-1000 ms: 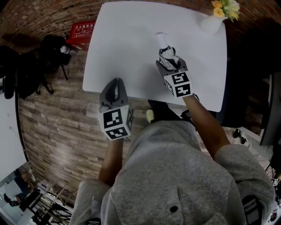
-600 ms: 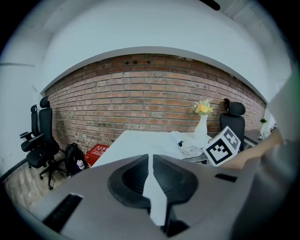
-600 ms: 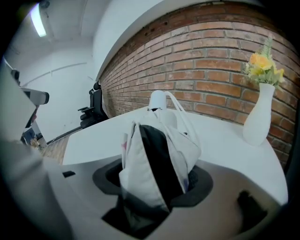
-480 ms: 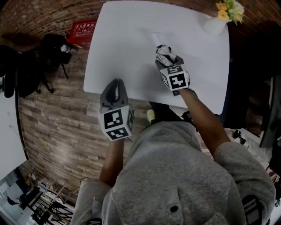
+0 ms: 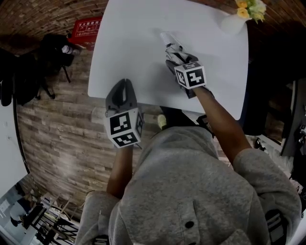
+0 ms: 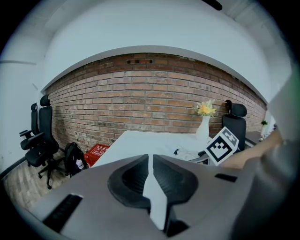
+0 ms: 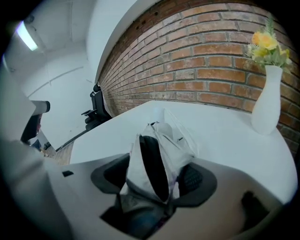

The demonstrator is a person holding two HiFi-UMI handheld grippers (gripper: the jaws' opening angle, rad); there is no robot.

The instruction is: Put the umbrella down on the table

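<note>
Eyes on the umbrella (image 5: 168, 43) — folded, white with dark panels, lying along the table (image 5: 129, 52), right of centre and well short of the far edge. Pale stub end aimed at the far edge, slanting a touch toward the left side. Bunched fabric end back toward the near edge.

Over that bunched end, the right gripper (image 5: 178, 59), tipped down at the surface. Jaws just been spreading, now standing wide apart. Between them, in the right gripper view: crumpled canopy filling most of the gap, one dark fold dead centre. Brushing the inner faces on either side, but not visibly squeezed, so a loose cradle rather than a grip. Beyond the jaws, the rest of the umbrella running out flat on the white top.

Across to the left gripper (image 5: 123, 87): jaws pressed together, just a thin seam down the middle in the left gripper view, nothing between. Parked above the near edge, toward the near left corner, well apart from the umbrella.

At the far right corner, a white vase (image 5: 232, 24) with yellow flowers (image 5: 248, 8), well apart from the umbrella too. Down on the wood floor (image 5: 57, 124) off the left edge — a red box (image 5: 87, 27) and a dark bag (image 5: 53, 48).
</note>
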